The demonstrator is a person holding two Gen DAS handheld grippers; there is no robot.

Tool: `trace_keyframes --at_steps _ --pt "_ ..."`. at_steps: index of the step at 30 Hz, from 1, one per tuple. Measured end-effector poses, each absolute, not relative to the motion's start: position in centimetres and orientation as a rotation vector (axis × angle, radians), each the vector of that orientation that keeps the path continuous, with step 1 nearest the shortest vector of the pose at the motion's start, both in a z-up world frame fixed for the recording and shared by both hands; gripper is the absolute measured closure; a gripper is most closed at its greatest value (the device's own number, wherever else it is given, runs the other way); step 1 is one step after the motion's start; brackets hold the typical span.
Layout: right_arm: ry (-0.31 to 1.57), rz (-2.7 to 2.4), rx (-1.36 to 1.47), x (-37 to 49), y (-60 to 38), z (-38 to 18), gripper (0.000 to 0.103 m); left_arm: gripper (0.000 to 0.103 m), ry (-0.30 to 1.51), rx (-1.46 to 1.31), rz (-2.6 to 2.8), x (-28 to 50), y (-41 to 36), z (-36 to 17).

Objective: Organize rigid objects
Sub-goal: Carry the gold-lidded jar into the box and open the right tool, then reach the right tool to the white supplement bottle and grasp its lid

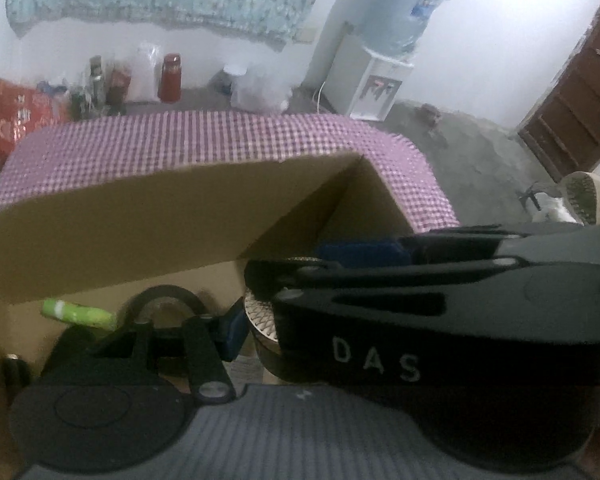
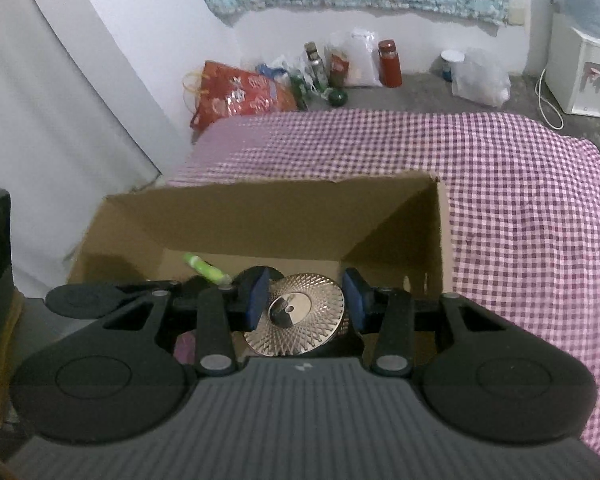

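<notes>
An open cardboard box (image 2: 260, 216) lies on a purple checked tablecloth (image 2: 520, 200). Inside it lie a shiny patterned metal disc (image 2: 300, 316) and a green tube (image 2: 206, 268). My right gripper (image 2: 306, 300) hangs over the box with its blue pads on either side of the disc, a small gap showing on each side. In the left wrist view the box (image 1: 140, 224), the green tube (image 1: 80, 314) and the disc's edge (image 1: 262, 316) show. My left gripper (image 1: 260, 320) is low in the box; the other gripper (image 1: 420, 280) crosses in front and hides its right finger.
On the floor behind the table stand a red patterned bag (image 2: 240, 96), bottles and a red canister (image 2: 390, 64), a plastic bag (image 2: 480, 80) and a water dispenser (image 2: 580, 76). A wooden cabinet (image 1: 572, 92) stands at the right.
</notes>
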State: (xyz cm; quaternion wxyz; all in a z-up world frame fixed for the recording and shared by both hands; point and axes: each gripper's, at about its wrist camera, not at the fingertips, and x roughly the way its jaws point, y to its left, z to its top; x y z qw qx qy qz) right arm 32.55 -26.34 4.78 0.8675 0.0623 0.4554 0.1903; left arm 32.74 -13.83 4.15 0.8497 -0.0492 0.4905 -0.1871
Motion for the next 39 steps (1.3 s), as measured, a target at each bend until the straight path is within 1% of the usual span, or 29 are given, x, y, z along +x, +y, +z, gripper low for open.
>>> trace_keyframes --at_steps 5,7,10,13,15,17,19,21,25,30,33,35,37,39 --pt "0.942 0.414 0.077 32.9 -26.2 4.3 0.064 0.044 1.077 -0.125 -0.398 33.3 -14.4 3.1" --pt "0.94 0.416 0.07 32.9 -26.2 4.2 0.064 0.047 1.076 -0.143 -0.404 33.2 -14.3 2.9" --pt "0.932 0.424 0.088 32.9 -26.6 4.1 0.064 0.047 1.06 -0.139 -0.409 33.0 -14.2 3.1" --pt "0.904 0.436 0.127 32.1 -27.3 4.6 0.064 0.041 1.043 -0.139 -0.416 32.4 -14.1 3.9" --pt "0.874 0.447 0.155 31.3 -27.9 5.2 0.064 0.035 1.015 -0.135 -0.425 31.6 -14.4 4.8" --pt "0.829 0.456 0.187 29.7 -28.7 6.4 0.063 0.031 0.981 -0.124 -0.436 30.6 -14.3 6.1" --pt "0.777 0.462 0.213 27.7 -29.7 7.8 0.063 0.028 0.94 -0.108 -0.452 29.0 -14.0 7.7" --pt "0.721 0.467 0.241 25.3 -31.3 9.2 0.062 0.022 0.894 -0.092 -0.465 27.2 -13.5 9.2" --pt "0.584 0.485 0.318 19.1 -34.5 11.7 0.06 0.017 0.798 -0.072 -0.493 22.7 -11.9 12.1" --pt "0.454 0.511 0.417 10.5 -37.8 12.4 0.056 0.009 0.69 -0.079 -0.537 15.6 -8.6 14.3" --pt "0.421 0.52 0.429 6.7 -38.6 11.5 0.052 0.008 0.64 -0.093 -0.506 11.7 -6.5 14.0" --pt "0.416 0.479 0.404 5.9 -38.8 10.8 0.047 0.008 0.627 -0.1 -0.473 9.4 -5.1 13.3" --pt "0.447 0.428 0.403 7.2 -39.1 9.9 0.047 0.008 0.628 -0.094 -0.435 7.9 -3.9 12.1" --pt "0.516 0.361 0.398 9.8 -39.5 8.5 0.046 0.008 0.639 -0.094 -0.408 6.2 -3.0 11.0"
